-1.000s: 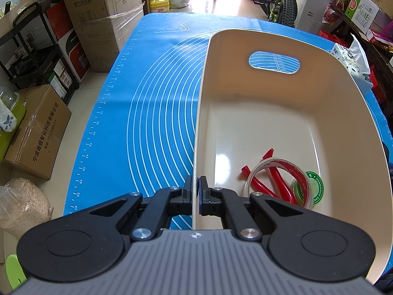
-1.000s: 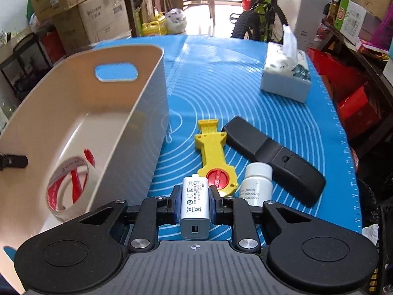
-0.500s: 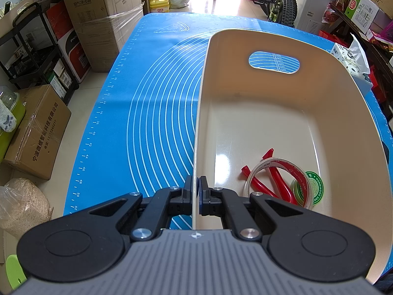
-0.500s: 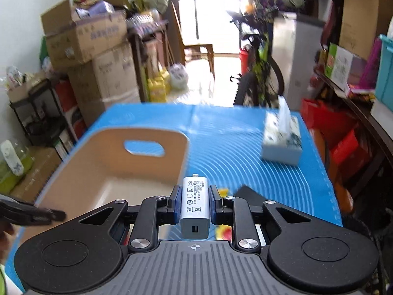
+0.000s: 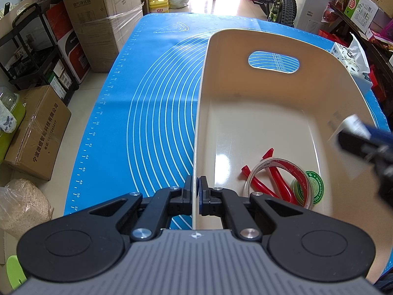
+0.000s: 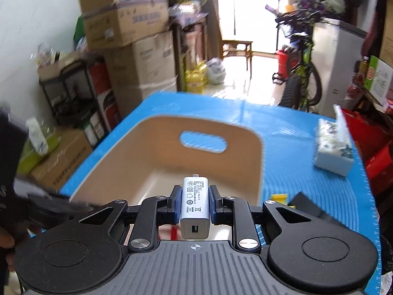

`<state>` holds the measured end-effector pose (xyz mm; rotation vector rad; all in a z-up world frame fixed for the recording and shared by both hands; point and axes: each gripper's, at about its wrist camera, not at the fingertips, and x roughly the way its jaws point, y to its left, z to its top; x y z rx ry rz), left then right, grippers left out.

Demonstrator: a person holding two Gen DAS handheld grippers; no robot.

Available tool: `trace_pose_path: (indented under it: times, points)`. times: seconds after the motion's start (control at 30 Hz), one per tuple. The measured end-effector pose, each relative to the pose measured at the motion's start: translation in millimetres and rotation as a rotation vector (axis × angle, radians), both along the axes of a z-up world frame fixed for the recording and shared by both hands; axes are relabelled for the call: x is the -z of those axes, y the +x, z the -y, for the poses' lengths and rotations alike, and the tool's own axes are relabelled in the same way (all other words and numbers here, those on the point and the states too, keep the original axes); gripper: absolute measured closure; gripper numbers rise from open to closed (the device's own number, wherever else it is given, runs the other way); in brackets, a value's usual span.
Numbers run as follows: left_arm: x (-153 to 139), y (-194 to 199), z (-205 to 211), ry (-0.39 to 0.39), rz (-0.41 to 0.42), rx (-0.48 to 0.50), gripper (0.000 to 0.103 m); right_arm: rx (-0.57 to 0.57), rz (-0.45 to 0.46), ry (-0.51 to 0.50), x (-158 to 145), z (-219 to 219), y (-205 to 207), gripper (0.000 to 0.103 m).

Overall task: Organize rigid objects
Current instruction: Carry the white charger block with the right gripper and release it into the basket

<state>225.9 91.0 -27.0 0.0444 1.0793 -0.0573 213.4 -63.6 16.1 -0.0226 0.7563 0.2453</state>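
Observation:
A cream plastic basket [image 5: 245, 113] with a handle cutout stands on the blue mat [image 5: 157, 113]. My left gripper [image 5: 196, 184] is shut on the basket's near left wall. Inside lie a clear tape roll [image 5: 265, 169], a red tool [image 5: 277, 179] and a green tape roll [image 5: 312, 186]. My right gripper [image 6: 195, 194] is shut on a white USB charger [image 6: 195, 204] and hovers above the basket [image 6: 162, 162]. In the left wrist view that gripper [image 5: 343, 135] enters, blurred, over the basket's right rim with the charger [image 5: 348, 125] showing.
A tissue box [image 6: 334, 147] stands on the mat [image 6: 307, 162] at the right. A yellow tool [image 6: 278, 198] and a black device [image 6: 307, 206] peek out right of the basket. Cardboard boxes [image 5: 103, 17], a shelf and a bicycle [image 6: 302, 73] surround the table.
My right gripper rose with the charger and swung left from beside the basket to above it, now entering the left wrist view. The left gripper kept still on the wall.

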Motion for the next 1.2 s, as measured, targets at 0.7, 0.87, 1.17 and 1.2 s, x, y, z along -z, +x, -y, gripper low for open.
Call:
trace_pose_path:
  times: [0.7,0.87,1.17,1.2]
  points:
    - [0.3,0.9,0.9,0.003,0.001,0.001,0.098,-0.076,-0.173,-0.137,50.8,-28.5,-0.2,0.062]
    - [0.3,1.1,0.3,0.000,0.000,-0.001,0.098,-0.086,-0.157,-0.123,44.4,-25.7,-1.5,0.055]
    - [-0.4,0.9,1.4,-0.001,0.000,-0.001,0.098,-0.024,-0.084,-0.029,11.3,1.7,-8.9,0.040]
    - [-0.4,0.9,1.4,-0.001,0.000,-0.001,0.098,-0.013,-0.077,-0.012,7.0,7.0,-9.5,0.040]
